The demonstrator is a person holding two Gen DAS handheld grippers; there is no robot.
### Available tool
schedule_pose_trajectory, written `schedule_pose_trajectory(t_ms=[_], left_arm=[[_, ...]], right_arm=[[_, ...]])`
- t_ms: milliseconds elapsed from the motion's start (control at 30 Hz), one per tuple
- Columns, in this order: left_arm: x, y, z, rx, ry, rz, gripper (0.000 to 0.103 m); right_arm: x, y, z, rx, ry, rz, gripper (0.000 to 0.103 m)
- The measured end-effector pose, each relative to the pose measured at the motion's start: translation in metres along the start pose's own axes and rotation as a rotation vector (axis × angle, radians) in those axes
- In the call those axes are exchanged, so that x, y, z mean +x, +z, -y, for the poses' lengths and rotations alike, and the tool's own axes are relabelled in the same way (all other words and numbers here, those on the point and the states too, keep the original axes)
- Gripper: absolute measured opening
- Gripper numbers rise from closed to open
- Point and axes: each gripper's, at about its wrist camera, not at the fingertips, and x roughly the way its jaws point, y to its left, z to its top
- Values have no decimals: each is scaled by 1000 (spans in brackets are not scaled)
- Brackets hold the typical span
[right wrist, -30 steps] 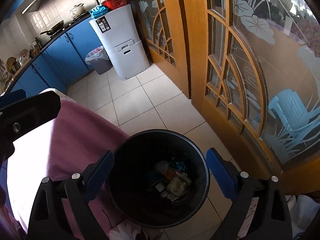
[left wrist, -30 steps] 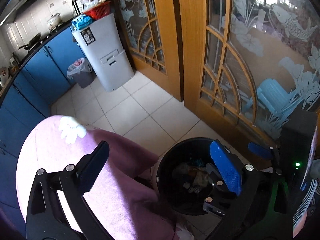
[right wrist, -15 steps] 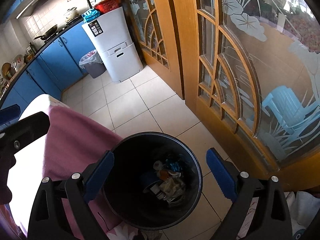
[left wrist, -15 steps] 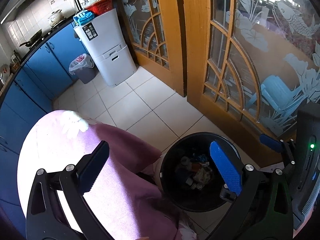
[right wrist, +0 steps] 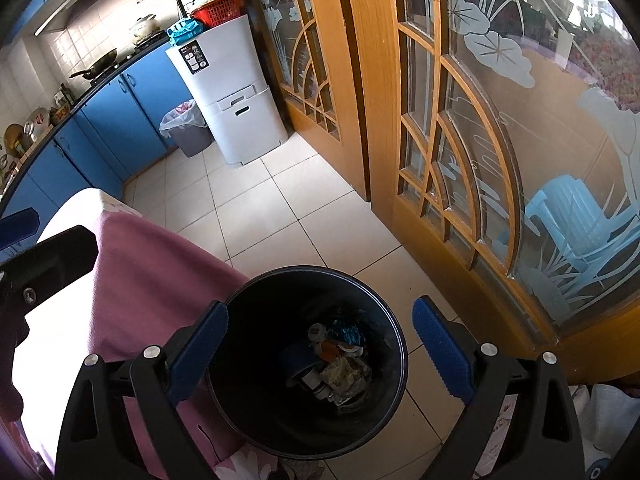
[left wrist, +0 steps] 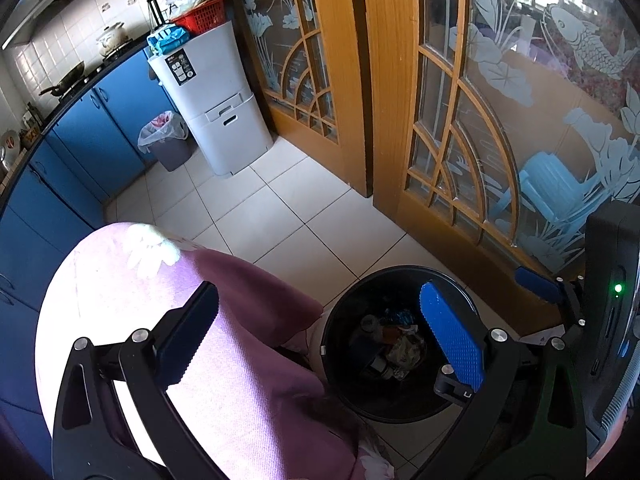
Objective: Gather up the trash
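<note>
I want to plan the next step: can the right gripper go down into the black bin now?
Probably yes. The right gripper hangs open and empty right above the black bin, whose mouth has no lid; only trash lies at the bottom.

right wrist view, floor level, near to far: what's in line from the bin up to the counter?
Black trash bin → bare floor tiles → white cabinet unit with lined grey bin beside it → blue cabinets.
</note>
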Motion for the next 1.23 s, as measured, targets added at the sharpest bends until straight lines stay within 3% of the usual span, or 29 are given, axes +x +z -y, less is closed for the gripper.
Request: schedule_pose_trajectory(t_ms=[567,767,1233], left_arm=[[-4,1,-2,-4,-25,22,99],[5,0,-6,-31,-110,-33,99],[-1,-3,-2,-9,-70,-29,99]], right_arm=[[-2,4,4,7,-5,5,91],[-1,3,4,7,-8,7,91],[-3,4,1,0,-3,11,91]])
